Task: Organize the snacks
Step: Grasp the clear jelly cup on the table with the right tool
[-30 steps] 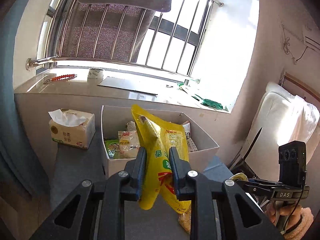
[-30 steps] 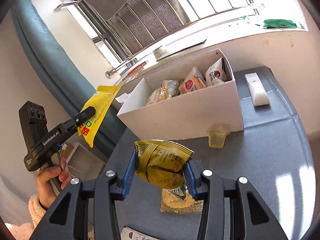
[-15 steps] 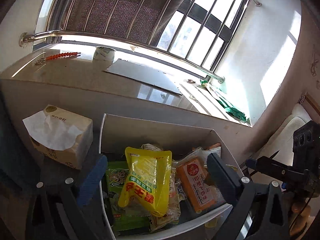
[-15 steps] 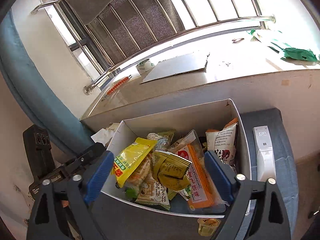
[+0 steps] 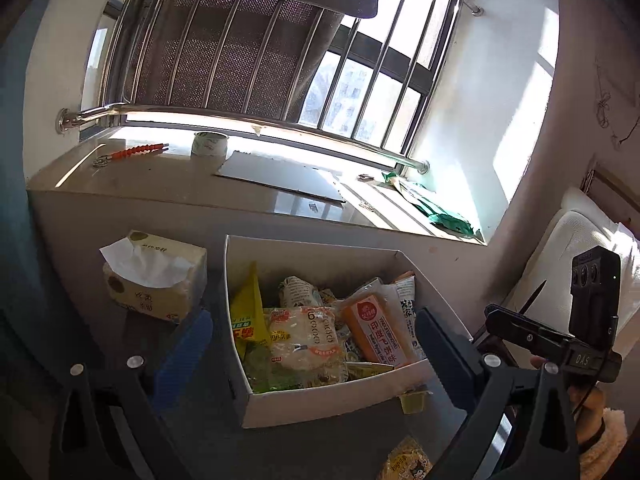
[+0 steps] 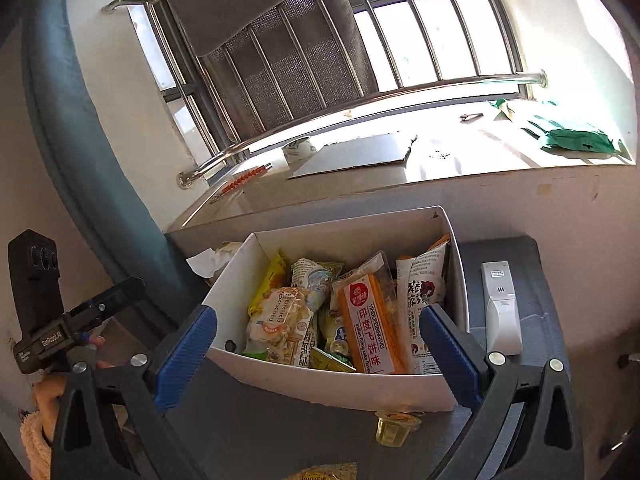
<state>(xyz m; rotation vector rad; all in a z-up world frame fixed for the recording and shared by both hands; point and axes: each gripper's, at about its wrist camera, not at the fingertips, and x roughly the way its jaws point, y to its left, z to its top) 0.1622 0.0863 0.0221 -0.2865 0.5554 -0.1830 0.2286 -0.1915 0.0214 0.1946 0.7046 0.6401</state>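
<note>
The tissue box (image 5: 156, 282) sits far left on the table (image 5: 312, 440). Next comes the white box (image 6: 344, 384), full of snacks (image 6: 370, 322). Both the left tool (image 5: 312, 350) and right tool (image 6: 318, 346) are spread wide and empty, near its front edge. A remote (image 6: 500, 308) lies right.

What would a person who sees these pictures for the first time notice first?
The eye goes first to the white box on the grey table, full of bright snack packets, with the orange flying-cake packet lying on top toward its right side. A yellow pouch leans against its left wall. Behind the box, the barred window above the sill glares with sunlight.
</note>
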